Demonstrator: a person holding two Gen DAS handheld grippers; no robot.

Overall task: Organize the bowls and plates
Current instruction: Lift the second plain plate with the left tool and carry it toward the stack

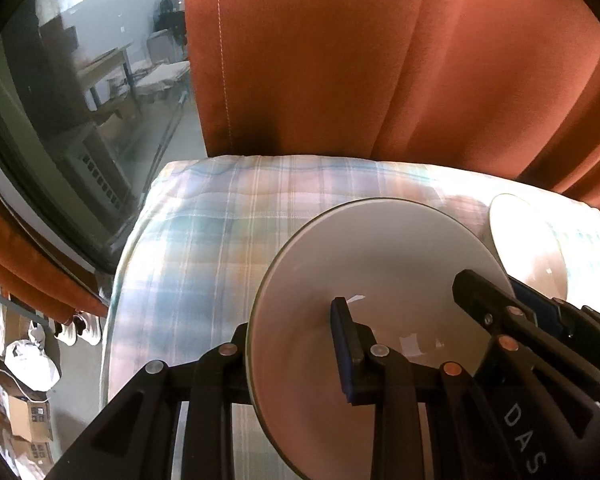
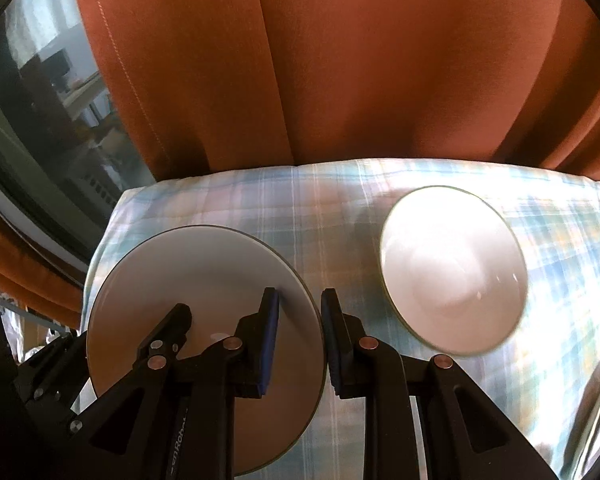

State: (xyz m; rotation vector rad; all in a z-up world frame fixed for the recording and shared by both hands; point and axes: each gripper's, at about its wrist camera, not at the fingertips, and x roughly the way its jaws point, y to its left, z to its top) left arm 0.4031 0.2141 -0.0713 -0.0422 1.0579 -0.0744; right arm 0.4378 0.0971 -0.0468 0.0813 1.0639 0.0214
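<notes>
Far left: window and rust-coloured curtain behind a table under a pale checked cloth.

On the left part of that table: white plate, flat or close to flat on the cloth; impossible to tell whether quite resting or just clear of it.

Over the plate's left rim: left claw, spread wide, one finger inside on the plate's face and the other outside and lower, hidden behind the rim. Straddling, not pinching.

Over the plate's right rim: right claw, fingers much closer together, inner pad above the plate's face, outer pad just beside the rim. Hard to judge whether clamped or merely near; a strip of plate visible between the pads.

Further right, apart from the plate: white bowl, upright on the cloth, washed out by sunlight and blurred. Untouched by either claw.

At the far right edge of the right wrist view: a dim blurred shape, too unclear to name.

Progress, as a judgement: early. Plate and bowl separate, nothing stacked or put away. Seemingly engaged at present: taking hold of the plate from both sides. Left to do: secure the plate, carry it to its place, then deal with the bowl.
</notes>
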